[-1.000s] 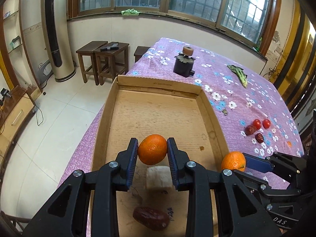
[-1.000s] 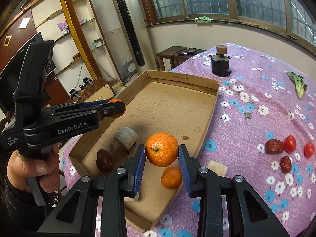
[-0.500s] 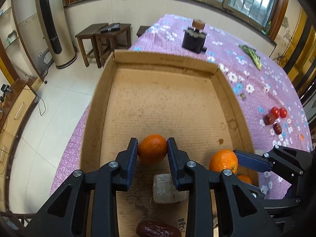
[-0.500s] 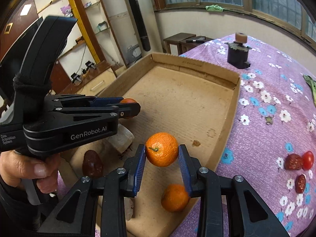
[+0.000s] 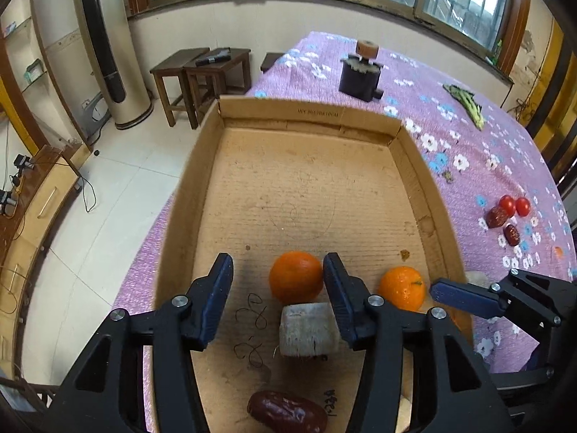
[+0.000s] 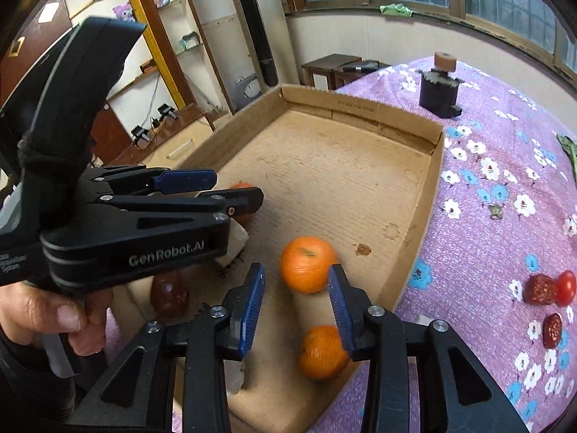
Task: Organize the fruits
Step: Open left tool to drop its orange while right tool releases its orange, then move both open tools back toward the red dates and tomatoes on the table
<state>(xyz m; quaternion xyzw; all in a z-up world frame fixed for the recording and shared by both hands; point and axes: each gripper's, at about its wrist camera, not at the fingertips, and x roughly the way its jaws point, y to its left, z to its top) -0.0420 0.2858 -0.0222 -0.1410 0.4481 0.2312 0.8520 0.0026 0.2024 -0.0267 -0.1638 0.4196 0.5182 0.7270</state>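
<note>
A cardboard tray [image 5: 414, 166] lies on the purple flowered table. My left gripper [image 5: 277, 281] is open; an orange [image 5: 295, 281] rests on the tray floor by its right finger. My right gripper [image 6: 295, 296] is open; a blurred orange [image 6: 306, 263] sits between its fingers, just released. A third orange [image 6: 321, 351] lies by the tray's near corner. In the left wrist view the right gripper's orange [image 5: 402, 288] shows beside its blue fingertip. A pale block [image 5: 306, 328] and a date [image 5: 288, 415] lie in the tray.
Two cherry tomatoes [image 5: 514, 205] and two dates [image 5: 503, 223] lie on the cloth right of the tray. A dark jar with a cork [image 5: 360, 75] stands beyond the tray. A green vegetable [image 5: 467, 104] lies far right. Stools stand on the floor at left.
Both grippers lowered into the tray and opened, each letting go of its orange. The left one's orange now rests on the tray floor; the right one's is still moving.
</note>
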